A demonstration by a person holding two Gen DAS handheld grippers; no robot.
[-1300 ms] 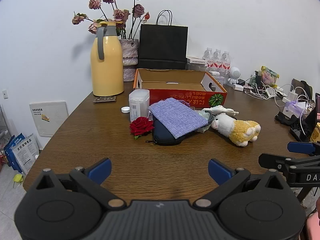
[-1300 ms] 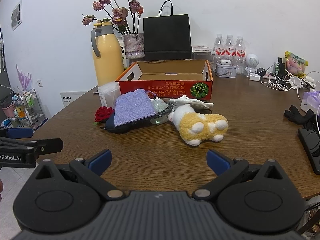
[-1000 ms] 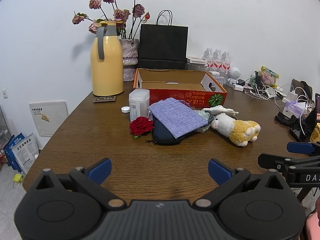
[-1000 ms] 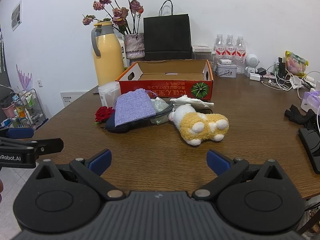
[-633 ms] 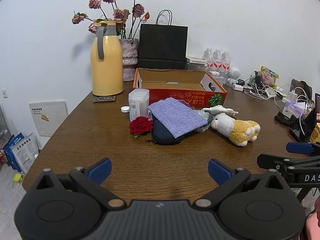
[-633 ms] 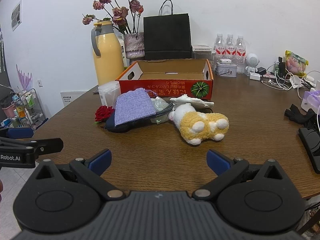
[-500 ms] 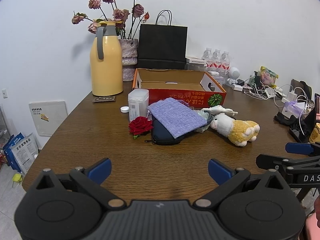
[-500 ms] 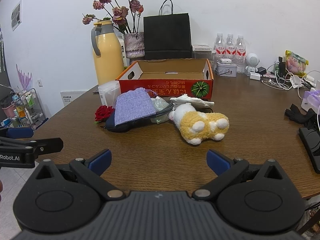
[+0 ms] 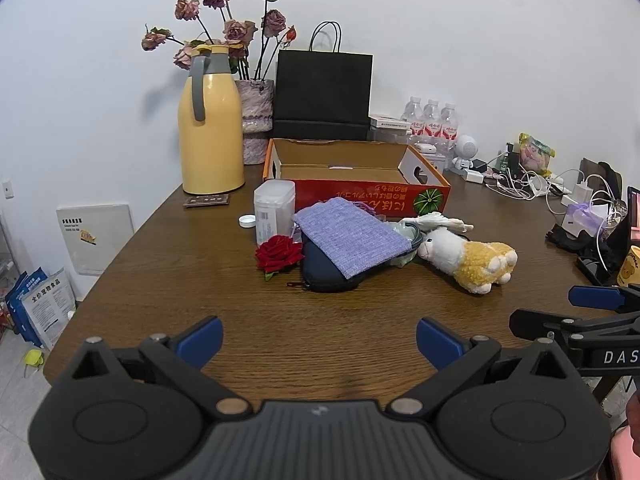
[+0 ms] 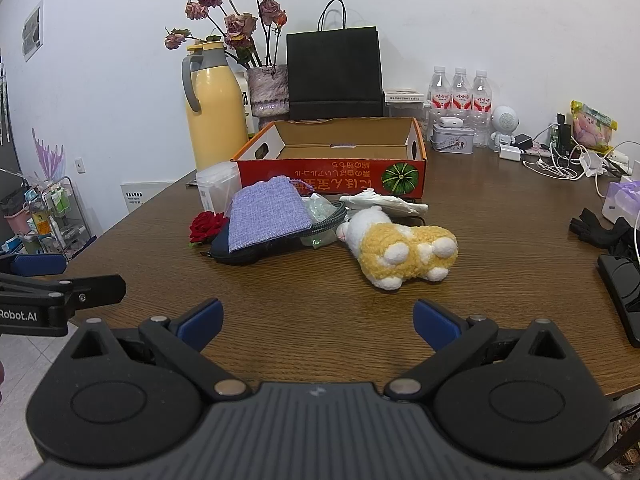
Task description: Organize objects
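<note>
Left wrist cam: I'm holding the left gripper (image 9: 318, 340) wide apart, empty; right gripper (image 10: 316, 322) likewise agape w/ nothing in it. Orange box (image 9: 356, 178) is sitting almost bare, so I'm judging sorting hasn't begun. Just in front of box, purple pouch (image 9: 352, 236) is lying on dark case (image 9: 320, 268); rose (image 9: 279, 254), plastic jar (image 9: 274, 210) front-left, alpaca plush (image 10: 400, 248) front-right, all waiting.

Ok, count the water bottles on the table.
3. They stand in a row by the wall behind the orange box: left bottle, middle bottle, right bottle. More could be hidden.
</note>
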